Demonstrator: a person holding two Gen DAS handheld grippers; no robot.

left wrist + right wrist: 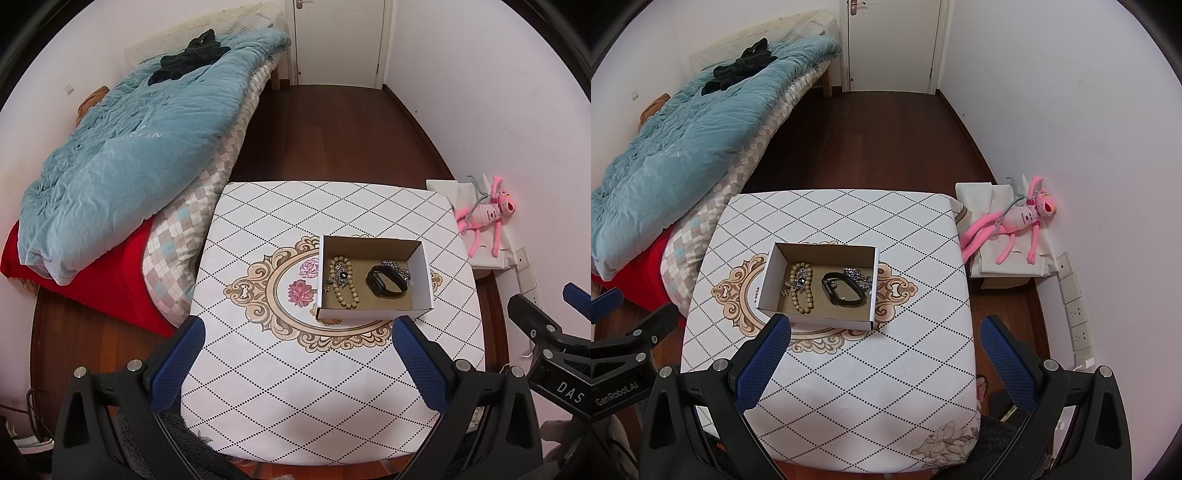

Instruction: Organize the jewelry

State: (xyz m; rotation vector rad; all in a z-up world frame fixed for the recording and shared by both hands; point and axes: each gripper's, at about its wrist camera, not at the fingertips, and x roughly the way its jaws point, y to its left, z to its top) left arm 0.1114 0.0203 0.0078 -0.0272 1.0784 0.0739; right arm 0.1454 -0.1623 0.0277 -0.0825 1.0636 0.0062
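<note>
An open cardboard box (421, 280) (768, 273) stands in the middle of the small table (332, 398) (849, 387). Inside lie a beige bead bracelet (345, 291) (803, 295) with a silver brooch (338, 277) (796, 282) on it, a black watch band (386, 284) (844, 291) and a silver chain (397, 266) (858, 275). My left gripper (299, 365) is open and empty, held above the table's front, short of the box. My right gripper (886, 363) is open and empty, also short of the box. Each gripper shows at the edge of the other's view.
A bed with a blue quilt (122, 155) (665, 147) and a red cover (99, 280) borders the table's left. A pink plush toy (487, 218) (1015, 225) lies on white paper by the right wall. Dark wood floor and a door (894, 44) lie beyond.
</note>
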